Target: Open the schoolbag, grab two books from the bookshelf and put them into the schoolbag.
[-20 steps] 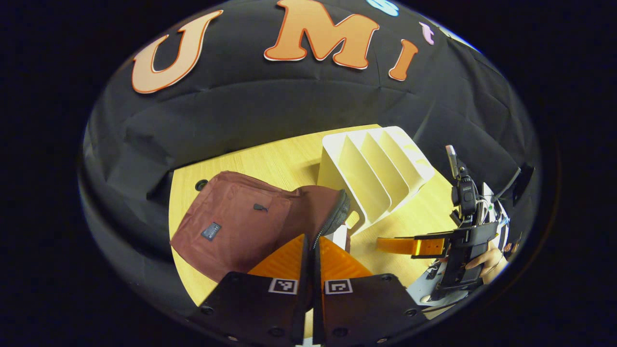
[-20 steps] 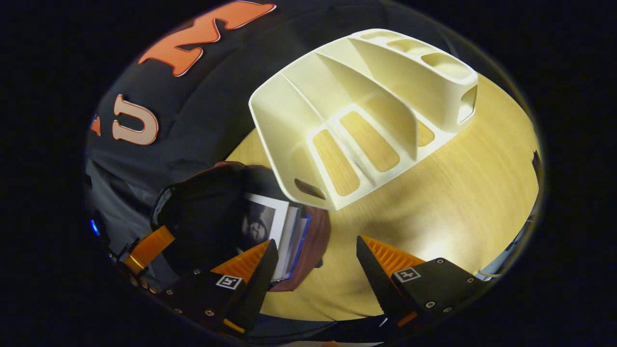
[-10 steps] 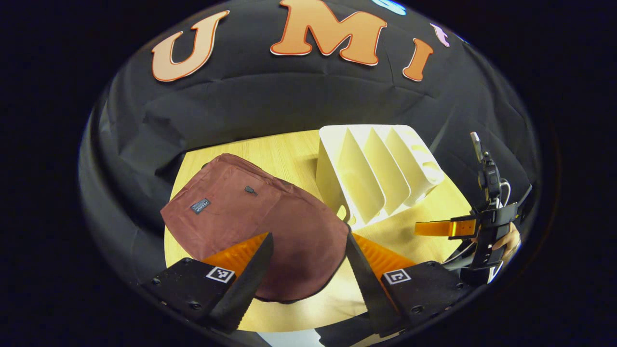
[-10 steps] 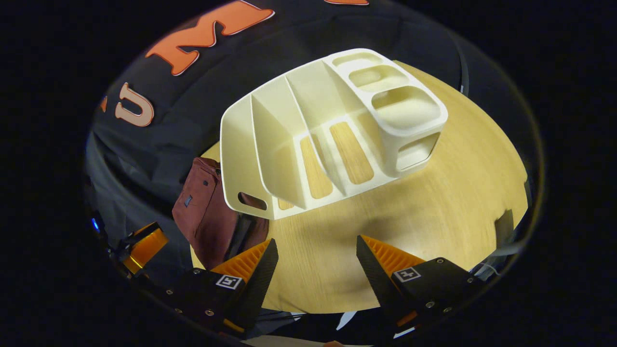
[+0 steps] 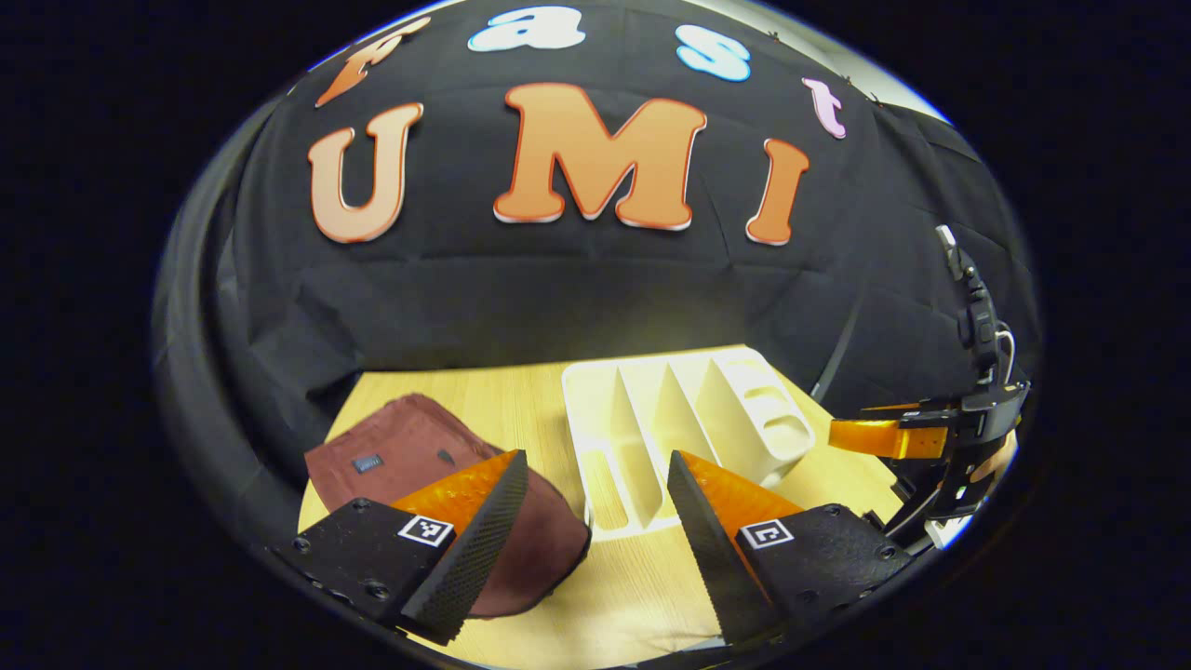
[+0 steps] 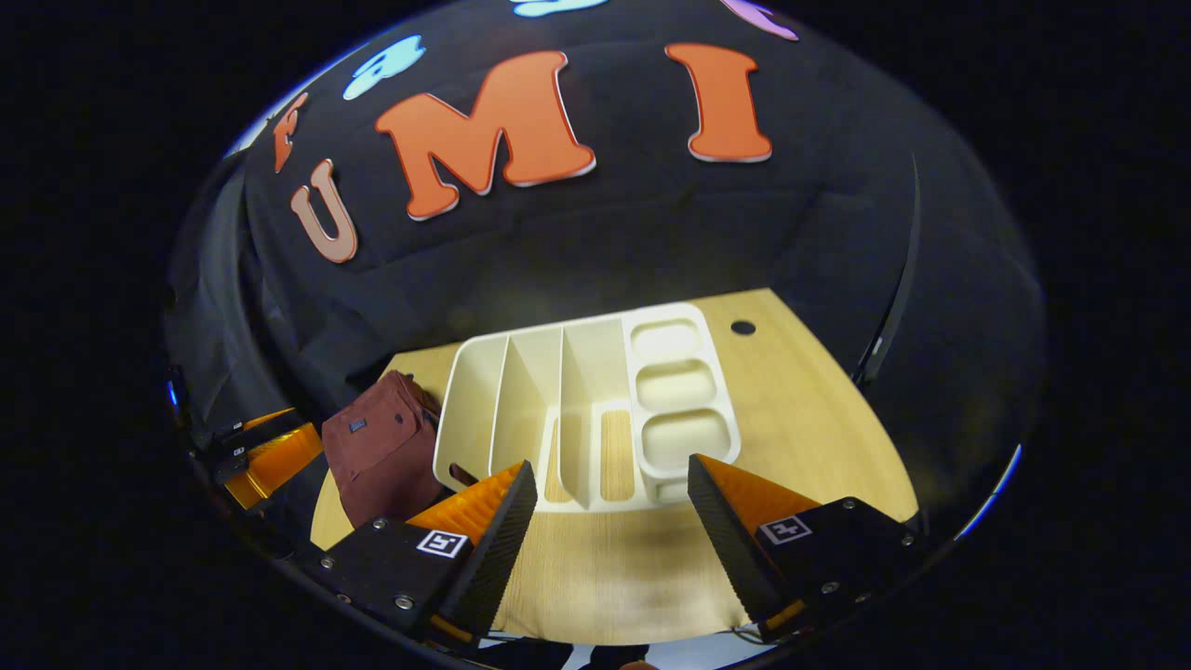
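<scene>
A maroon schoolbag [image 5: 400,456] lies flat on the wooden table [image 5: 521,400], left of the white bookshelf [image 5: 670,419]. The bookshelf's slots stand empty. My left gripper [image 5: 595,521] hangs open above the table's front edge, nothing between its fingers, the bag's near end under its left finger. In the right gripper view the bookshelf [image 6: 577,400] sits straight ahead and the schoolbag [image 6: 381,447] to its left. My right gripper [image 6: 609,521] is open and empty, well back from the shelf. Each view catches the other gripper at its edge: right gripper [image 5: 865,435], left gripper [image 6: 274,456].
The table [image 6: 800,400] has bare wood right of the bookshelf, with a small dark cable hole [image 6: 742,328] near the back. Black cloth walls close in the table at the back and sides.
My left gripper went from shut on the bag's zipper edge to open; the bag dropped flat, hiding the books inside. Both grippers drew back and rose from the table.
</scene>
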Demonstrator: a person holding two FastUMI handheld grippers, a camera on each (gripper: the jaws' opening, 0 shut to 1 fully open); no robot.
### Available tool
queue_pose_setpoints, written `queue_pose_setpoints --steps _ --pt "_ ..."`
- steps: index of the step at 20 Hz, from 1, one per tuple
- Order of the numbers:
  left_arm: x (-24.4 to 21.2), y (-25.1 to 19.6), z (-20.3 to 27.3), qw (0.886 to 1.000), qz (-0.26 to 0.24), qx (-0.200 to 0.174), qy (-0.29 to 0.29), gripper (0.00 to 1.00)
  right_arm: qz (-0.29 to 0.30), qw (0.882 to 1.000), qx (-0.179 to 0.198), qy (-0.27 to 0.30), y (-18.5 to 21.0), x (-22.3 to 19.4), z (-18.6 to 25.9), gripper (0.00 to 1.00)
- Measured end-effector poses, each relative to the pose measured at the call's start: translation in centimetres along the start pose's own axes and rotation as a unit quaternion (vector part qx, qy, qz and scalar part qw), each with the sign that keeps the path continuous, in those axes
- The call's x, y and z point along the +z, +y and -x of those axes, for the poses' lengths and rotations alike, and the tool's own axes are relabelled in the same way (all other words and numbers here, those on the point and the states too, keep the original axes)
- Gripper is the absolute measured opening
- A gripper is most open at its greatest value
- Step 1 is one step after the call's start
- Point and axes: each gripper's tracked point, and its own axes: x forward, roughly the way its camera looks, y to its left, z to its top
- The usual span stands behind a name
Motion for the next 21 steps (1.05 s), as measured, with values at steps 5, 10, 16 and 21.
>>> queue_pose_setpoints --steps 5,10,16,21 --pt "3.8 -1.2 1.7 0.997 0.004 0.018 -0.075 0.97 0.033 0.992 -0.009 -0.119 0.0 6.0 6.1 0.97" --pt "4.4 -2.9 3.7 0.993 -0.006 0.03 -0.116 0.97 0.051 0.962 -0.072 -0.26 -1.6 10.5 10.7 0.97" --pt "4.0 -2.8 4.8 0.992 0.01 0.039 -0.123 0.97 0.041 0.963 -0.059 -0.259 -1.8 10.1 10.6 0.97" --pt "3.2 -2.5 5.1 0.992 0.013 0.046 -0.121 0.97 0.041 0.964 -0.057 -0.256 -1.5 11.2 10.9 0.97"
